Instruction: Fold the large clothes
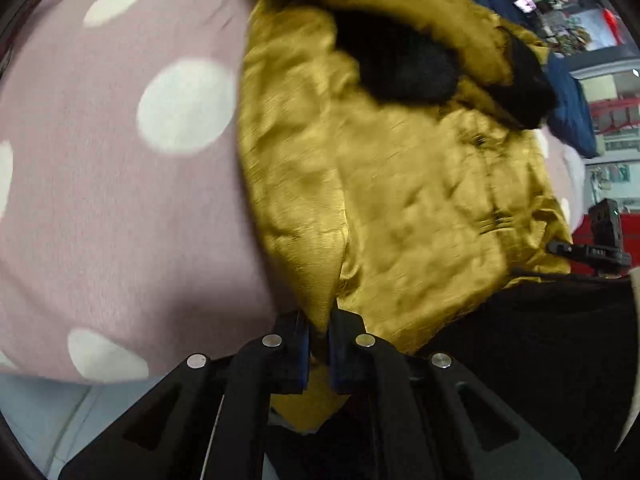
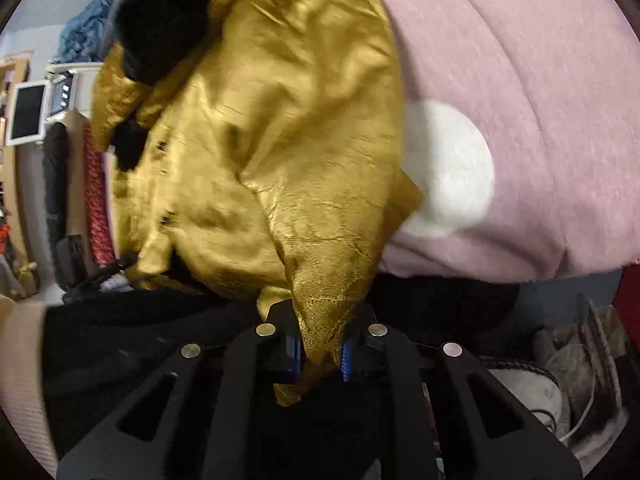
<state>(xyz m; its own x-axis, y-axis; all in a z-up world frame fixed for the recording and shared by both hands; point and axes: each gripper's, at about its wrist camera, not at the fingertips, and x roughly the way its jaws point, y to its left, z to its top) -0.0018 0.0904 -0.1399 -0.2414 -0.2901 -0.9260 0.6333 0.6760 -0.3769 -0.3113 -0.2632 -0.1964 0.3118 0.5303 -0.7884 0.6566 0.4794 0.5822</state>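
Note:
A large shiny gold garment with black fur trim lies crumpled on a pink cloth with white dots. My left gripper is shut on a corner of the gold fabric at the cloth's near edge. In the right wrist view the same gold garment spreads up and to the left, its black trim at the top. My right gripper is shut on another corner of the fabric, which bunches between the blue pads. Both views are blurred by motion.
The pink dotted cloth covers the surface to the right in the right wrist view. A dark blue garment lies at the far right. A black device on a mount stands by the edge. Room clutter and monitors lie beyond.

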